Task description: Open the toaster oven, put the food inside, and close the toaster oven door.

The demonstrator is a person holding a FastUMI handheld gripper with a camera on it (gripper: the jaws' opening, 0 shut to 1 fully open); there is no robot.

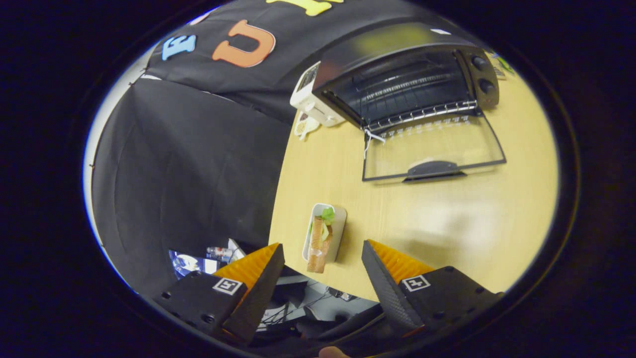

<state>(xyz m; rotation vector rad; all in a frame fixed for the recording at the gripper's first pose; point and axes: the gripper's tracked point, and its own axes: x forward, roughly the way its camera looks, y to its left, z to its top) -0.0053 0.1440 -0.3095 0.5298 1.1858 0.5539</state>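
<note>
The gripper [323, 258] hangs with its fingers spread wide, nothing between them, above the table's [447, 223] near edge at the bottom of the frame. Just ahead, slightly left of centre, a tray [339, 229] with a sandwich [319, 246] lies at the table edge. Beyond it, bare tabletop runs up the middle and lower right as far as the oven's door [432, 149], which lies folded down flat on the table at upper right. Behind the door the oven [407, 79] mouth gapes, a wire rack [422, 113] across its floor. A white appliance [313, 97] stands touching the oven's left side.
</note>
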